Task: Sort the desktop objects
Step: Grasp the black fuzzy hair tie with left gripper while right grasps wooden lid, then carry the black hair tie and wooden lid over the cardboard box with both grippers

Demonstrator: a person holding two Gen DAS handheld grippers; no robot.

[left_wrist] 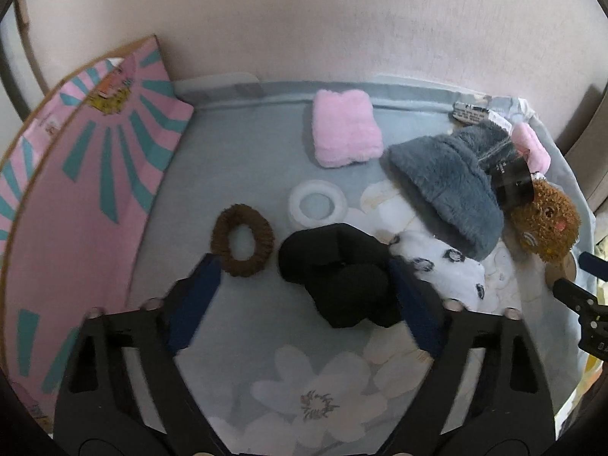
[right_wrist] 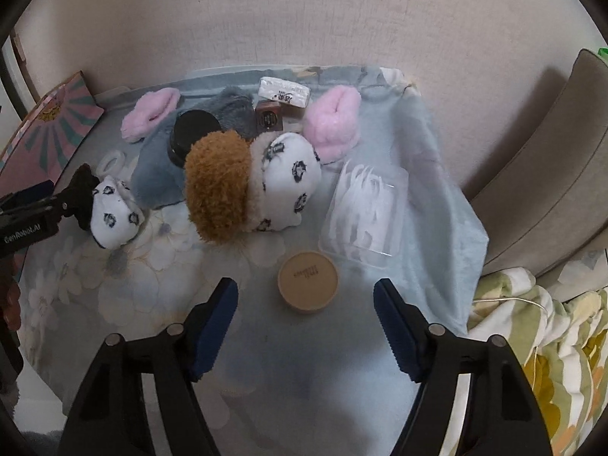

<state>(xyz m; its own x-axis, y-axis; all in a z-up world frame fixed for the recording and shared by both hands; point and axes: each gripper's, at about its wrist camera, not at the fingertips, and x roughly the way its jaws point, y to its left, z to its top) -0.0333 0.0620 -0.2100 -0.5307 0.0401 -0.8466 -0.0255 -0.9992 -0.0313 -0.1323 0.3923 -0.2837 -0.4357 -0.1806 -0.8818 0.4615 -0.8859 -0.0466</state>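
In the left wrist view a black scrunchie (left_wrist: 338, 277) lies on the floral blue cloth (left_wrist: 266, 342) between the fingers of my left gripper (left_wrist: 303, 264). The right pad touches its edge; the left pad stands apart from it, close to a brown scrunchie (left_wrist: 243, 245). My left gripper is open. In the right wrist view a round tan-lidded tub (right_wrist: 307, 281) stands just ahead of and between the fingertips of my right gripper (right_wrist: 306, 285), which is open, with neither pad touching it.
A white ring (left_wrist: 317, 203), pink fluffy pieces (left_wrist: 345, 129), a grey fluffy piece (left_wrist: 448, 190), spotted white plush (right_wrist: 292, 174), a brown plush toy (right_wrist: 216, 190) and a black jar (right_wrist: 190, 133) crowd the middle. A clear plastic box (right_wrist: 364, 212) lies right; a pink carton (left_wrist: 76, 190) leans left.
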